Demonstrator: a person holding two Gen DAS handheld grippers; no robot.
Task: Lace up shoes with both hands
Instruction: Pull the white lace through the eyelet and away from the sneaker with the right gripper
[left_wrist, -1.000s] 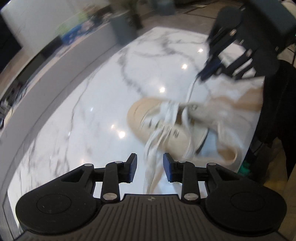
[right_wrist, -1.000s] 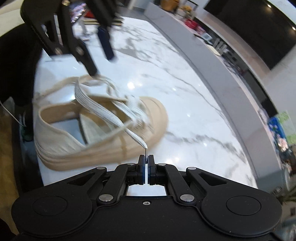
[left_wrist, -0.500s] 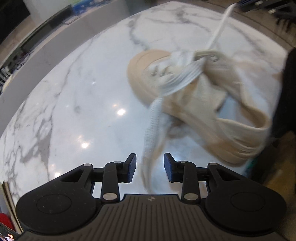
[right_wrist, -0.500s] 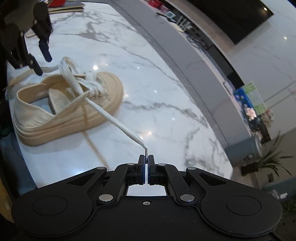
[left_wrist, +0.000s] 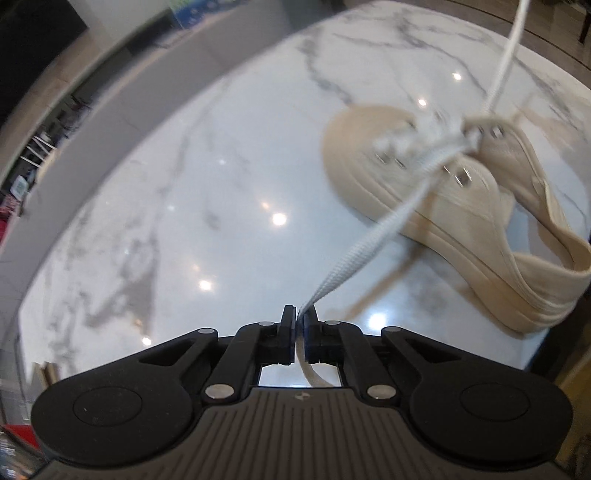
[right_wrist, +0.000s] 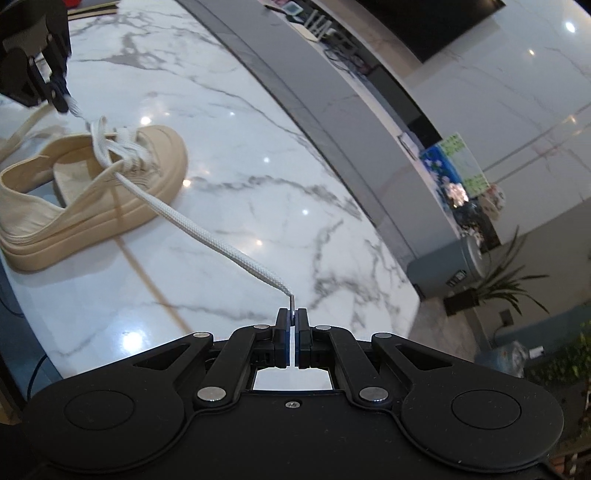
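The left gripper (left_wrist: 300, 320) has its fingers pressed together on one end of the flat white woven shoelace (left_wrist: 373, 236), which runs taut up to the eyelets. The right gripper (right_wrist: 293, 318) has its fingers closed on the other end's thin clear tip (right_wrist: 291, 301), the lace stretched straight back to the shoe. Beyond both, the beige canvas low-top sneaker (right_wrist: 92, 184) rests on its sole on the glossy white grey-veined marble table (right_wrist: 258, 177).
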